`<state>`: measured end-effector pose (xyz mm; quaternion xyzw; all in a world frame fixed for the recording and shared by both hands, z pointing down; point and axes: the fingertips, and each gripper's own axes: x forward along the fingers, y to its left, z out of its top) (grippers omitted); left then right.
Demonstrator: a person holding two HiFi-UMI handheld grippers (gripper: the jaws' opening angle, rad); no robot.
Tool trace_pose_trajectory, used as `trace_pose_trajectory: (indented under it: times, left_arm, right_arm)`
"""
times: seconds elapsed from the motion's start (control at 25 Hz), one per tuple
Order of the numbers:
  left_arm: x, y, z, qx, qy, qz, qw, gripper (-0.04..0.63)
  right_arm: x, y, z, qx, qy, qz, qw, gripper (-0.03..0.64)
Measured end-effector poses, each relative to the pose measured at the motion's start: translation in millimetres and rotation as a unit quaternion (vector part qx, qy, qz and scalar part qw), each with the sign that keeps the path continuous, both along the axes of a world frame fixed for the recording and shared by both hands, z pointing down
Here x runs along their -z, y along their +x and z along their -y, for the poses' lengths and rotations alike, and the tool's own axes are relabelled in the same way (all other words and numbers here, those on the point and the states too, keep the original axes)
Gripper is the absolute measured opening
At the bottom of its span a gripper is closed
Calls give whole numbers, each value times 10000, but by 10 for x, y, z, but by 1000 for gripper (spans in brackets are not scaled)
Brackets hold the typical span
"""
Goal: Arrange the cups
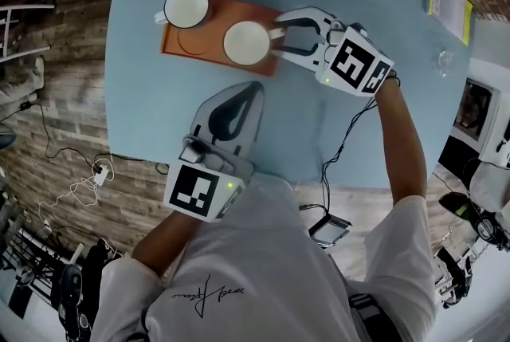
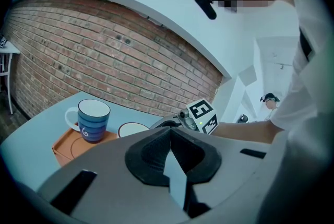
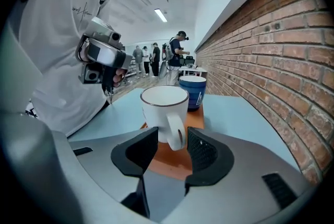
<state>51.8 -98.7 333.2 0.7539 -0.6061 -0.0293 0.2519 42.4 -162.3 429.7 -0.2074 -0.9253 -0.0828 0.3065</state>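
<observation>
- The right claw [image 3: 172, 147] is open. Its jaws sit on both sides of the handle of the white cup [image 3: 163, 110].
- That cup stands just in front of the claw on the orange tray [image 1: 239, 12].
- The blue cup [image 3: 192, 91] stands farther off, behind the white one.
- The left claw [image 2: 169, 134] is shut tight and holds nothing. The tray is ahead of it.

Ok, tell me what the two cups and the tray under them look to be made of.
White cup: likely glazed ceramic; glossy, thick wall, dark rim line.
Blue cup: likely glazed ceramic too; shiny striped blue outside, white inside.
Tray: matte orange, perhaps plastic or silicone; moulded circular recess, no sheen.
</observation>
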Motion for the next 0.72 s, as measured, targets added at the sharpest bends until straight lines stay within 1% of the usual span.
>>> trace_pose_trajectory:
  times: [0.2, 0.36, 0.44, 0.6, 0.72]
  left_arm:
    - [-48, -46, 4, 20, -49, -6, 10000, 9]
    - [-75, -79, 0, 45, -95, 6, 9999, 9]
    - [-77, -90, -3, 59, -95, 7, 9999, 9]
    - [-81, -116, -2, 99, -78, 12, 9999, 9]
    - [-75, -130, -13, 112, -88, 35, 9999, 9]
  right_arm:
    - [-2, -16, -5, 199, 31, -33, 9998, 150]
    - [5, -15, -23, 251, -11, -34, 9997, 147]
    - [12, -3, -48, 211, -89, -2, 9997, 139]
    - [26, 9, -69, 59, -174, 98, 9998, 90]
    - [39, 16, -84, -78, -164, 179, 9997, 86]
